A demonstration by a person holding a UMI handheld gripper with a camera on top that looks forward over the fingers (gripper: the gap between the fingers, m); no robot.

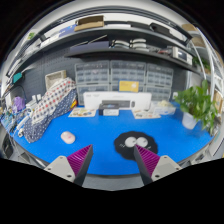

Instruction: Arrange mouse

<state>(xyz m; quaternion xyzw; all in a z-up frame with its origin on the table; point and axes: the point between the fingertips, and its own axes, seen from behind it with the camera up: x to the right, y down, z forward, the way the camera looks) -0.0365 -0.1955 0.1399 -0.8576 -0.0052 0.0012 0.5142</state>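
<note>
So from the gripper view, I'm holding my gripper [112, 160] above the blue table mat [100, 135] with its fingers spread wide and nothing between them. The small white computer mouse [68, 137] is sitting on the mat, ahead and off toward the left finger. The round black mouse pad [135, 142] is lying just ahead. I reckon I'm only approaching, so next I'm swinging left to grab it.

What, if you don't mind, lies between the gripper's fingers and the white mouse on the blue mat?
Only bare blue mat, in the gripper view. The open gripper is short of the white mouse; the round black pad lies to the right.
</note>
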